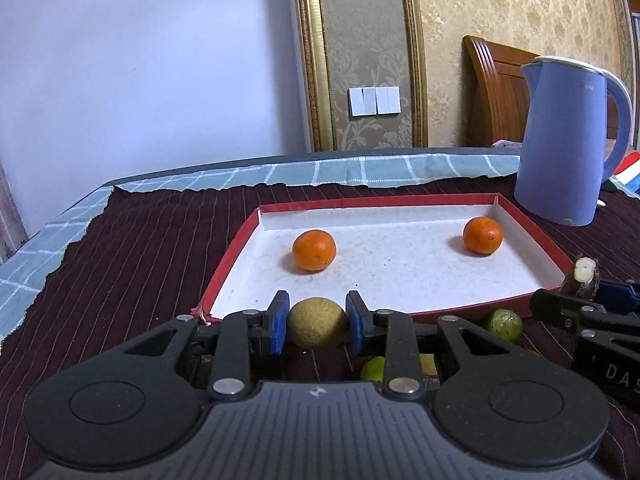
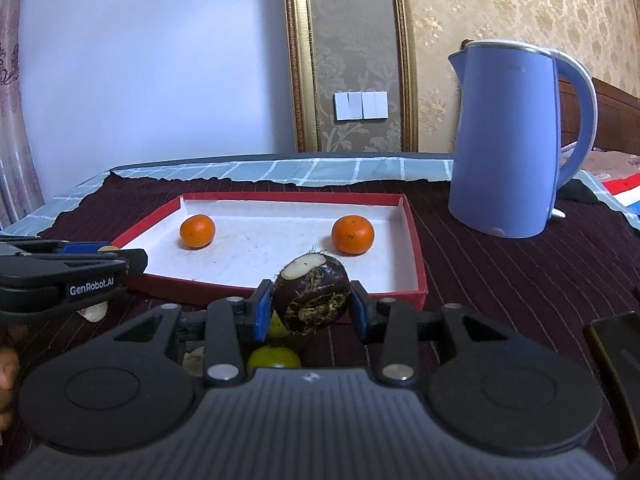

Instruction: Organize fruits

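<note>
left gripper (image 1: 317,322) clamped, right gripper (image 2: 311,306) apparently clamped

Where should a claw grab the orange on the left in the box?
Grab the left orange across its round middle, one pad on each side, coming from the near, open side of the red box. It sits clear of the walls and the other orange.

Two oranges, one left (image 1: 314,250) and one right (image 1: 482,235), lie well apart in the tray (image 1: 372,202) on the table; the kettle (image 1: 568,140) stands behind the tray's right corner; small fruits (image 1: 502,323) lie before its near rim.
</note>
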The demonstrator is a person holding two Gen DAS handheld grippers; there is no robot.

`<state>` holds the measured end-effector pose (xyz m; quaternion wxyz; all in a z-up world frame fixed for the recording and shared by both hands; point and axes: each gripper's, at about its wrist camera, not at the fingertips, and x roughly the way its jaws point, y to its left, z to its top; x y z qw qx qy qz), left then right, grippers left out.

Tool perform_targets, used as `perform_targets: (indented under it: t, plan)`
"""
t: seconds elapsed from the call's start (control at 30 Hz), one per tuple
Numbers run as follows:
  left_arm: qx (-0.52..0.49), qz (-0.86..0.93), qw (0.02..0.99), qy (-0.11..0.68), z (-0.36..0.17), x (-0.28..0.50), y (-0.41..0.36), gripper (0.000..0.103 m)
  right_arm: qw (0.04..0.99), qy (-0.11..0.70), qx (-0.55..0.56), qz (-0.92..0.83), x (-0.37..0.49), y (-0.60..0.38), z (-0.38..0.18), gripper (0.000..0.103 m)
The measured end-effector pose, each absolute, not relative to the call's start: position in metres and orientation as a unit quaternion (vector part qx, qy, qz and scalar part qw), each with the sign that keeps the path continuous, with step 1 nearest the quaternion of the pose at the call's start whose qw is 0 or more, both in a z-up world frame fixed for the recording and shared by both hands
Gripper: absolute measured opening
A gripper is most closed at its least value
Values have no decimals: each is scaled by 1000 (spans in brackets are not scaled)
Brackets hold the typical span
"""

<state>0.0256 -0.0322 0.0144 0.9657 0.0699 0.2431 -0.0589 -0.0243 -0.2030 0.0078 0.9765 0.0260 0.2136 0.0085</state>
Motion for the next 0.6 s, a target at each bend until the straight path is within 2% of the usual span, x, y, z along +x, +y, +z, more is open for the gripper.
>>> perform_targets:
  t: [0.6]
  plan:
    - [79,-50,965,243,15,37,-39,30,978,208,7,12,-14,-193,15,37]
